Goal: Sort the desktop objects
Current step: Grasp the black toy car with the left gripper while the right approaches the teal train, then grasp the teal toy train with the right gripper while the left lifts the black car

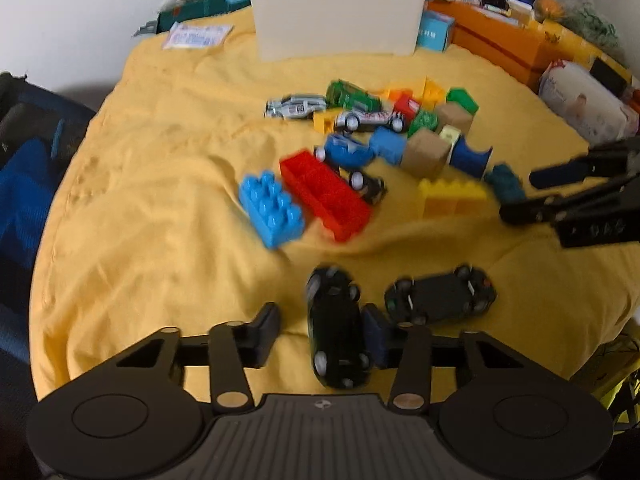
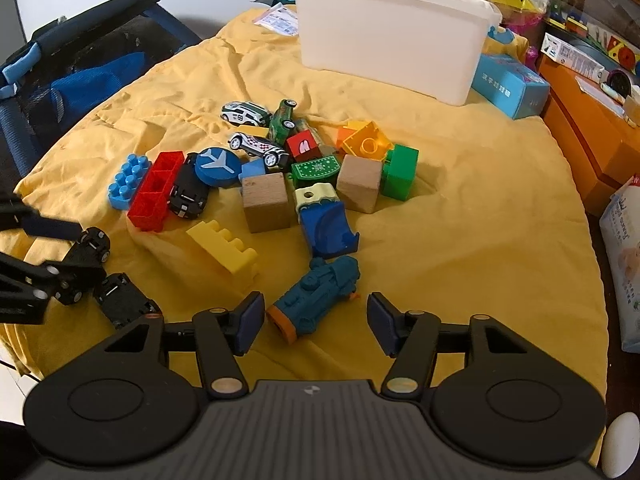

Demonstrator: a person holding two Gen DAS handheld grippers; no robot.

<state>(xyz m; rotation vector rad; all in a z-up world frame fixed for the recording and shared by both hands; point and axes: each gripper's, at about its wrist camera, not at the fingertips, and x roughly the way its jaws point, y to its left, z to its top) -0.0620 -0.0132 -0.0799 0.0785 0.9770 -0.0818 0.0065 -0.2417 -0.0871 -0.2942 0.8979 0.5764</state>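
A black toy car (image 1: 338, 332) lies upside down on the yellow cloth between the fingers of my left gripper (image 1: 322, 314). Its side is against the right finger, while cloth shows between it and the left finger (image 1: 266, 330), so the gripper is open. A second upturned black car (image 1: 440, 300) lies just to the right. In the right wrist view my right gripper (image 2: 315, 302) is open around a teal toy train (image 2: 316, 296), with gaps on both sides. A pile of bricks, wooden cubes and small cars (image 2: 304, 168) sits mid-cloth, before a white bin (image 2: 392, 40).
The yellow cloth (image 2: 460, 240) covers the table. Orange boxes (image 2: 592, 132) and a light blue carton (image 2: 508, 84) line the right side, with a wipes pack (image 2: 624, 264) nearer. A dark blue chair (image 2: 80, 76) stands off the left edge. A paper packet (image 1: 196, 36) lies left of the bin.
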